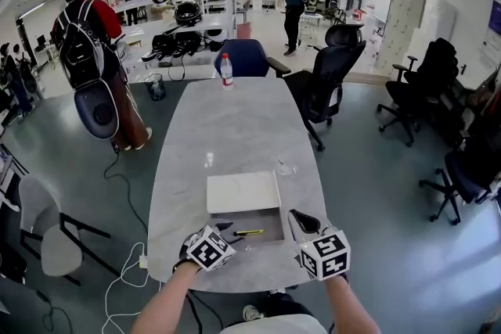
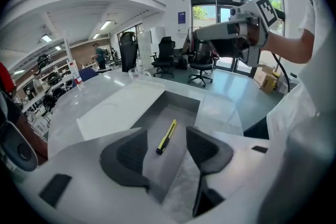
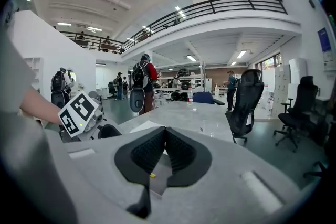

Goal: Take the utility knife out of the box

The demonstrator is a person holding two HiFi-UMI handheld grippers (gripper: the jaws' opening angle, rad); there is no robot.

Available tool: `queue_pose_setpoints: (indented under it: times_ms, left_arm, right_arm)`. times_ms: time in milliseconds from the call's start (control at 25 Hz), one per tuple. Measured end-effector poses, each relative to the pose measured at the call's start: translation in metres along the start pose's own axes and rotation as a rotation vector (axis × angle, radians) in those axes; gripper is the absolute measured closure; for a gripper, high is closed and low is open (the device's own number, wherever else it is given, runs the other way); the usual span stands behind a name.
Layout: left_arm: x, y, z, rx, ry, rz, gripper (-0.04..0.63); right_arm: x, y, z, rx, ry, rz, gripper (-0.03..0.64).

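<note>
Table (image 1: 235, 129) with an open shallow box (image 1: 270, 228) near its front edge. A white lid (image 1: 243, 192) lies against the far side of the box. Whether it rests on the box rim or only beside it cannot be settled from the head view.

The utility knife (image 1: 249, 232), yellow and black, lies flat on the box floor, touched by neither tool.

Left gripper (image 1: 221, 229): at the left front corner of the box. In the left gripper view its jaws stand apart with nothing held. The knife (image 2: 166, 137) shows in the gap between them, farther along on the box floor.

Right gripper (image 1: 301, 223): at the right side of the box. In the right gripper view its jaws (image 3: 165, 134) are closed against each other, empty. They hide most of the box. A small yellow speck (image 3: 153, 175) below them is probably one end of the knife.

A water bottle (image 1: 226, 71) stands upright at the far end of the table, well apart from the box.
</note>
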State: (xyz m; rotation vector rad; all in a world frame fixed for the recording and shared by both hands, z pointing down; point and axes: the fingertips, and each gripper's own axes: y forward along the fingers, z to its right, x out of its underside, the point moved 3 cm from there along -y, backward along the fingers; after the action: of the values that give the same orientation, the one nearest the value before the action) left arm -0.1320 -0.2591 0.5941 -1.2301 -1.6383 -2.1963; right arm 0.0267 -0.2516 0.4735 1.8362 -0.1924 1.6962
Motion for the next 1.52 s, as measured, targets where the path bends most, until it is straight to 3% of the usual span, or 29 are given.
queue_pose_setpoints:
  times_ms: [560, 1520]
  left_arm:
    - [0.008, 0.045, -0.004, 0.087, 0.176, -0.204, 0.387]
    - [0.026, 0.086, -0.006, 0.177, 0.294, -0.390, 0.416]
  right_arm:
    - [0.002, 0.026, 0.028, -0.028, 0.005, -0.020, 0.612]
    - [0.005, 0.073, 0.053, -0.125, -0.004, -0.065, 0.612]
